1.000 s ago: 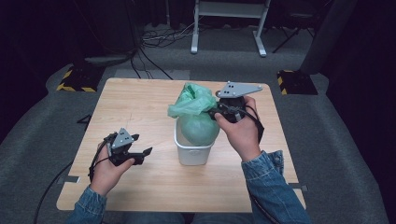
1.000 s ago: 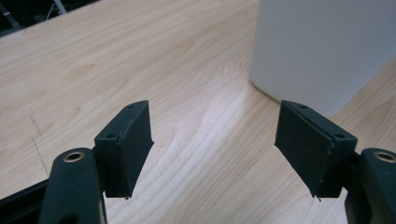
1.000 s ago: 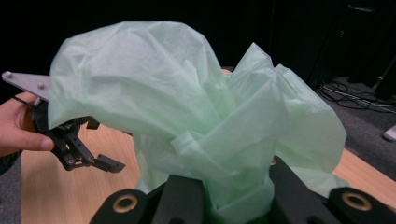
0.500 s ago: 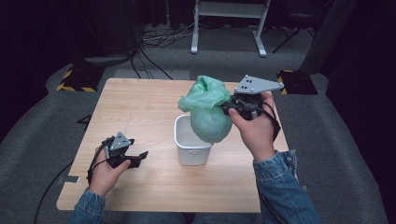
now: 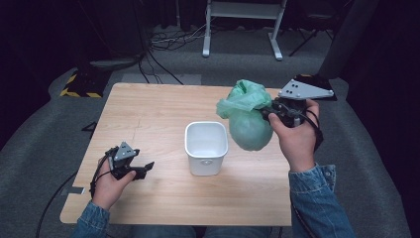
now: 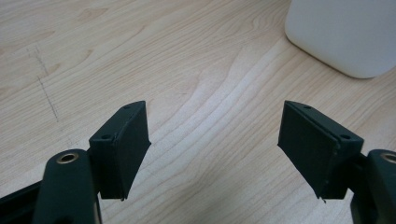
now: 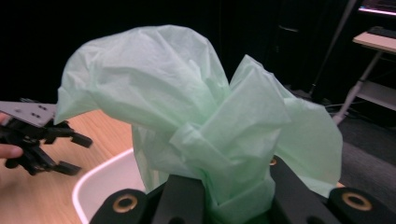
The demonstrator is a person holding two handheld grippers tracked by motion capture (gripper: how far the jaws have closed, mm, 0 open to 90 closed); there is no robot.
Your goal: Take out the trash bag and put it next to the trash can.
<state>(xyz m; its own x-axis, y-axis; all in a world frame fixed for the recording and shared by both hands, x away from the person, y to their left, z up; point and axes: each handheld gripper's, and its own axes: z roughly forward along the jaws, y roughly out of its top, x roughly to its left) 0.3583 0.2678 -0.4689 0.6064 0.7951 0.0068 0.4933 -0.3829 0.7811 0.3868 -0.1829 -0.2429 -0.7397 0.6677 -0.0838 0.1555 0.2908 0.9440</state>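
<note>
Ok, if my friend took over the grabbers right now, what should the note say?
Right gripper: shut on the gathered neck of the green bag, holding it in the air to the right of the white bin, clear of it.
Left gripper: open, holding nothing, resting low over the wooden table to the left of the bin.
Done: the bag is out of the bin, and the bin looks empty inside.
Left: probably carry the bag away and set it down somewhere. The left gripper is free to steady the bin if needed.
</note>
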